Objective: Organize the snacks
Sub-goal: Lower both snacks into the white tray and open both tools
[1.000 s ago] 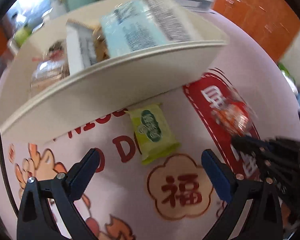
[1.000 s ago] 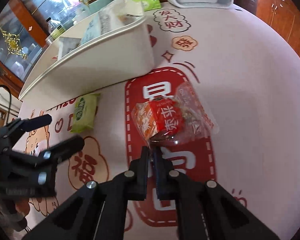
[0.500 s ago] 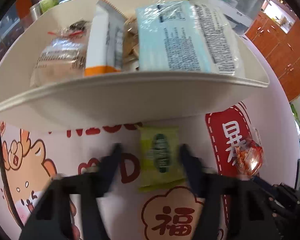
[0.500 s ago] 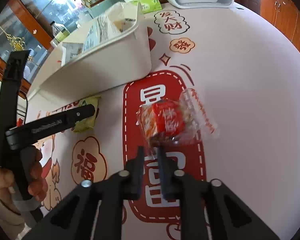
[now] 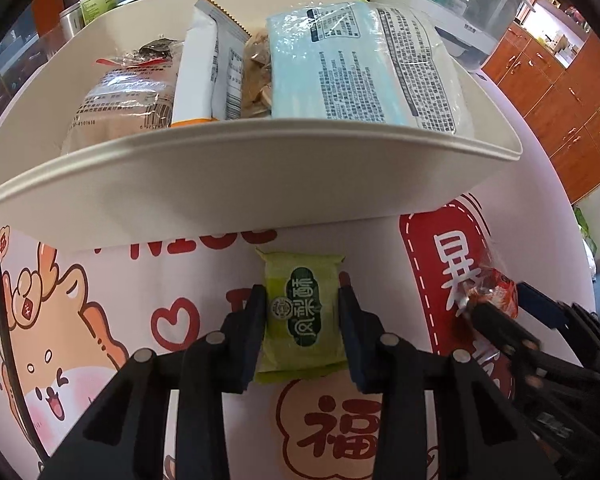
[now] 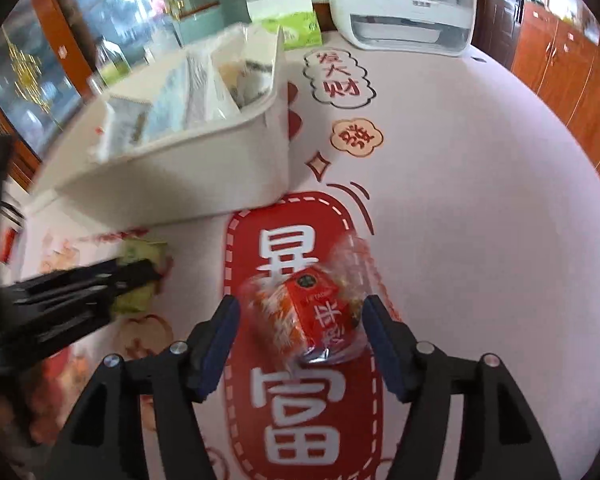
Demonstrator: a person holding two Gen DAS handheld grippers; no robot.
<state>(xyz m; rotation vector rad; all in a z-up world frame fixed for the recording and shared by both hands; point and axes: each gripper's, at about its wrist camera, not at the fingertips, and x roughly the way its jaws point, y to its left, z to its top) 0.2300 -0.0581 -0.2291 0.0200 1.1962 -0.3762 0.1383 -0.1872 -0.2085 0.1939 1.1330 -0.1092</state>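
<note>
- Left gripper (image 5: 302,316) has its two dark fingers closed against the long sides of the green snack packet (image 5: 302,314), pinching it while the packet lies flat on the tablecloth (image 5: 548,200).
- Right gripper (image 6: 300,340) is spread wide, its fingers standing on either side of the red-and-orange snack in clear wrap (image 6: 312,316); that view is blurred, so whether they touch the wrap cannot be told.
- That red snack rests on the red rounded panel with white characters (image 6: 300,420) printed on the cloth.
- A white bin (image 5: 236,184) sits just beyond the green packet, its near wall almost over the packet's far end.
- Inside the bin are a light blue printed bag (image 5: 360,64), a white pouch with an orange edge (image 5: 198,72) and a brownish wrapped bread pack (image 5: 128,100), side by side.
- A white appliance (image 6: 404,4) stands at the far edge of the table, with a green tissue box (image 6: 296,28) beside it.
</note>
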